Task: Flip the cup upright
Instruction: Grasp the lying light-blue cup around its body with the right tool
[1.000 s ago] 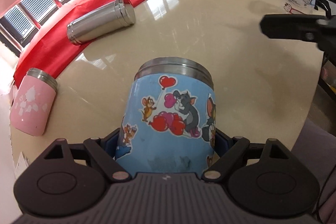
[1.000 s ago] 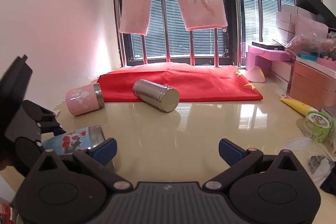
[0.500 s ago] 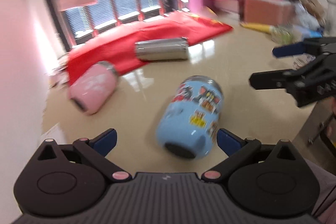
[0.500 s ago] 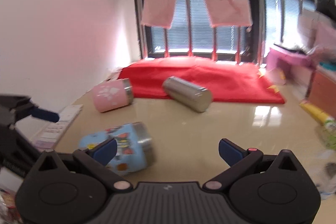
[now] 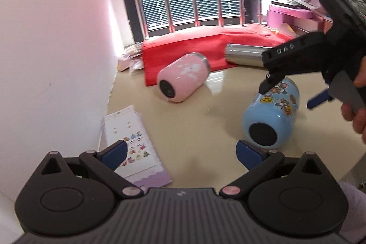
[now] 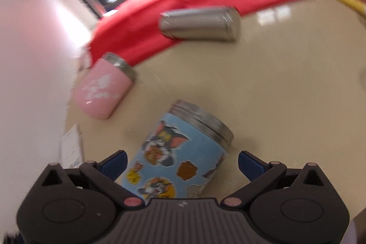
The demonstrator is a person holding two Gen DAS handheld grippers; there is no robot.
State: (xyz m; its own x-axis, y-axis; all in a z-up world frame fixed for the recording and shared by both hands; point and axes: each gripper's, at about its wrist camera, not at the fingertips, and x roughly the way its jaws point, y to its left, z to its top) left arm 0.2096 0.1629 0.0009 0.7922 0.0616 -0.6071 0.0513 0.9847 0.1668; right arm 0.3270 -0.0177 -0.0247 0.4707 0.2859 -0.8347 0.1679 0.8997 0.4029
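A blue cartoon-sticker cup (image 5: 273, 116) lies on its side on the beige table (image 5: 201, 120), its black base toward the left wrist camera and its steel rim pointing away. My left gripper (image 5: 180, 153) is open and empty, back from the cup and to its left. My right gripper (image 6: 182, 160) is open, above the cup (image 6: 183, 152), with the cup's body between its two fingers, not touching. It shows in the left wrist view (image 5: 288, 93), straddling the cup's rim end.
A pink cup (image 5: 183, 80) and a steel flask (image 5: 244, 57) lie on their sides farther back, by a red cloth (image 5: 194, 47). A sticker sheet (image 5: 132, 143) lies at the table's left edge beside the white wall.
My left gripper let go of the blue cup, which now lies on its side, and drew back left. My right gripper swung down over the cup.
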